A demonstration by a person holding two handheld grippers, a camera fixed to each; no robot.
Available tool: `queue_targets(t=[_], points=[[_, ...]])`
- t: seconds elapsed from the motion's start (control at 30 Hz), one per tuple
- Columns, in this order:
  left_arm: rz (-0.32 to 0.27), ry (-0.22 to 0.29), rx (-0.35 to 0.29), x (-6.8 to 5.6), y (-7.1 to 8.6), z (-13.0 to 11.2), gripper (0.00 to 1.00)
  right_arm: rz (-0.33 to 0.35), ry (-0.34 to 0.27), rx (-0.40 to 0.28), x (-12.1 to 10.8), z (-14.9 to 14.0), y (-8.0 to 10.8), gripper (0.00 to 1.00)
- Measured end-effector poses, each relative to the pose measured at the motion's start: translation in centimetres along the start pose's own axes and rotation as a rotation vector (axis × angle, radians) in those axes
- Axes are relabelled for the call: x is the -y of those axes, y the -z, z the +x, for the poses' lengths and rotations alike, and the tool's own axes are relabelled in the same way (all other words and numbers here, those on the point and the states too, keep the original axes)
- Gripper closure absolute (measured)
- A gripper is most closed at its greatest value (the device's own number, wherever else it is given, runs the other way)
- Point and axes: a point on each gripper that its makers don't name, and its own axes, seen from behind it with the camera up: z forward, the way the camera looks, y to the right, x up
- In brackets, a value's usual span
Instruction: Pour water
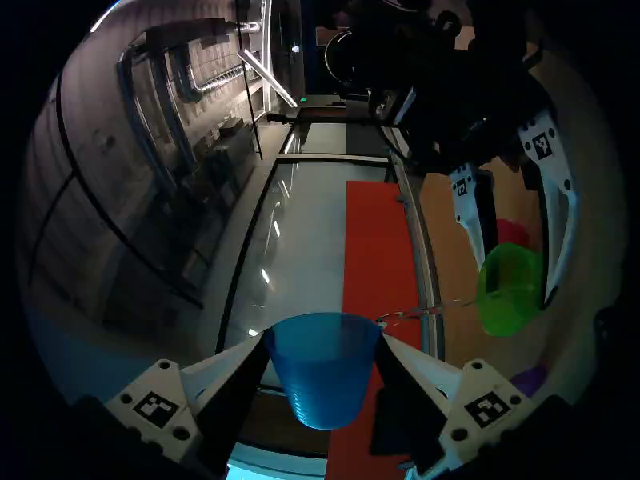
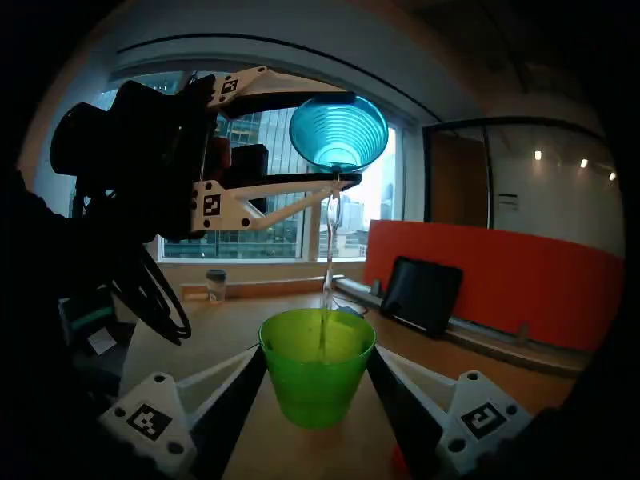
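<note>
Above upright cup (image 2: 317, 376), tilted cup (image 2: 339, 132); water stream (image 2: 329, 256) between them.

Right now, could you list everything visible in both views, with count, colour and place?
blue cup: one, blue, tipped above the green cup
green cup: one, green, over the table
water stream: one, clear, blue cup into green cup
table: one, brown wood, beneath the cups
partition: one, red-orange, along the table's far side
black panel: one, black, before the partition
small cup: one, pale, dark lid, by the window
left gripper: one, white fingers, shut on blue cup
right gripper: one, white fingers, shut on green cup
</note>
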Motion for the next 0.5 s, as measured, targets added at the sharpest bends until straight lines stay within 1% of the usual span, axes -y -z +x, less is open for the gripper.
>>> queue_targets(t=[0.17, 0.37, 0.5], points=[[0.002, -0.025, -0.004, 0.16, 0.06, 0.29, 0.11, -0.001, 0.000, -0.002, 0.02, 0.06, -0.06, 0.11], [0.006, -0.069, -0.006, 0.49, 0.14, 0.57, 0.11, -0.002, -0.002, -0.004, 0.06, 0.11, -0.09, 0.11], [0.010, -0.088, -0.009, 0.40, 0.24, 0.82, 0.11, -0.005, -0.003, -0.005, -0.05, 0.09, -0.06, 0.11]])
